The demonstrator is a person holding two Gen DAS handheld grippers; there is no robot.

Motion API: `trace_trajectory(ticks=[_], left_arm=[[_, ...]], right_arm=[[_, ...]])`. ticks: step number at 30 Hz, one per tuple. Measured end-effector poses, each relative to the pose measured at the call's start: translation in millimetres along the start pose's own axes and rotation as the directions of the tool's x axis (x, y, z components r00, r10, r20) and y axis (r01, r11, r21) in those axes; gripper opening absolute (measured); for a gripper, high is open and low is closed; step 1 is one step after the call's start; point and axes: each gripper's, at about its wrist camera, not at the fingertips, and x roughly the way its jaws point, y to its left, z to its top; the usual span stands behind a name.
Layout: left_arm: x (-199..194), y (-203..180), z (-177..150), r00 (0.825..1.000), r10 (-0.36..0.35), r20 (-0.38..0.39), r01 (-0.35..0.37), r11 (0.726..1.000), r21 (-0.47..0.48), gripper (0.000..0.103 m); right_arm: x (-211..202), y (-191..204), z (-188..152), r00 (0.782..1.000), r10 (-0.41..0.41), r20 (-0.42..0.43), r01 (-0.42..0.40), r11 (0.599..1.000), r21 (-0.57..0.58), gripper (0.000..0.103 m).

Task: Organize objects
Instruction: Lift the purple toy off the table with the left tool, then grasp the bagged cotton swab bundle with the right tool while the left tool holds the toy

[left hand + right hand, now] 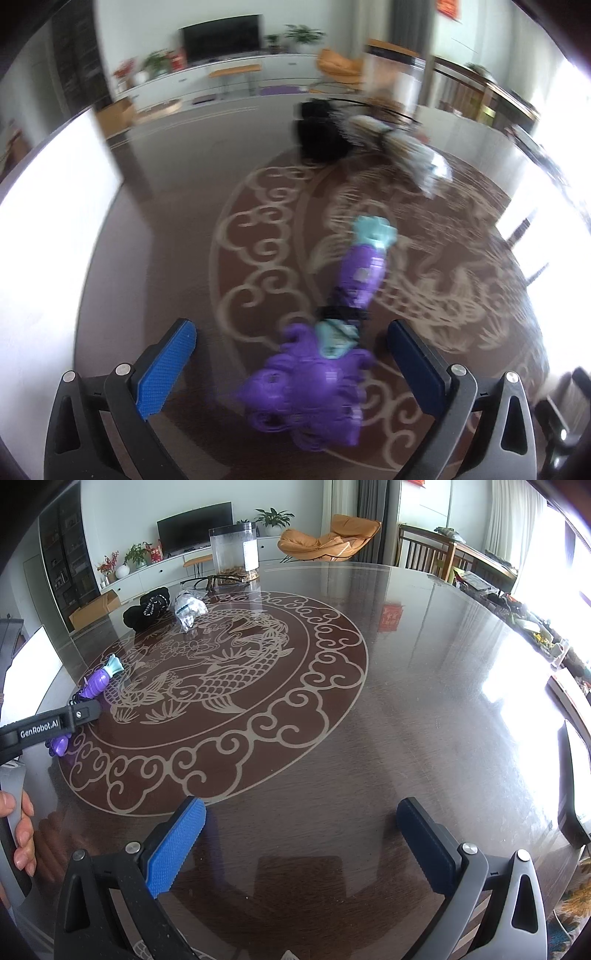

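A purple toy lobster with a teal tail (314,387) lies on the dark round table (177,229), blurred in the left wrist view. My left gripper (291,332) stands wide open around its head end, and the blue pads sit clear of it on both sides. In the right wrist view the same toy (98,683) lies at the far left, partly hidden by a black finger (79,714) of the left gripper. My right gripper (301,812) is open over bare table with nothing between its fingers.
At the table's (406,701) far side lie a black cloth bundle (147,607), a clear plastic bag (188,607), glasses (221,579) and a tall clear jar (233,548). A person's hand (22,834) grips the left tool's handle. Chairs stand beyond the far right rim.
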Motion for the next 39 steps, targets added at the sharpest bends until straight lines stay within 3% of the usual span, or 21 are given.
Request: trace_trajectory(ticks=[2, 24, 28, 33, 39], left_arm=[[1, 6, 0, 1.0, 0.024, 0.0, -0.024, 0.999, -0.037, 0.103], [3, 5, 0, 1.0, 0.031, 0.001, -0.031, 0.999, -0.037, 0.103], [4, 5, 0, 0.999, 0.032, 0.001, -0.032, 0.999, -0.036, 0.103], [4, 5, 0, 1.0, 0.031, 0.001, -0.031, 0.999, -0.037, 0.103], [4, 5, -1, 1.0, 0.031, 0.002, -0.031, 0.999, -0.037, 0.103]], right_arm=[[0, 0, 0, 1.0, 0.0, 0.0, 0.0, 1.0, 0.0, 0.103], [3, 1, 4, 1.0, 0.006, -0.005, -0.006, 1.0, -0.006, 0.103], [25, 12, 38, 0.998, 0.056, -0.041, -0.059, 0.996, -0.061, 0.103], [46, 64, 122, 0.985, 0.172, -0.004, -0.17, 0.967, -0.191, 0.103], [87, 120, 184, 0.982, 0.181, -0.049, -0.187, 0.936, -0.298, 0.103]])
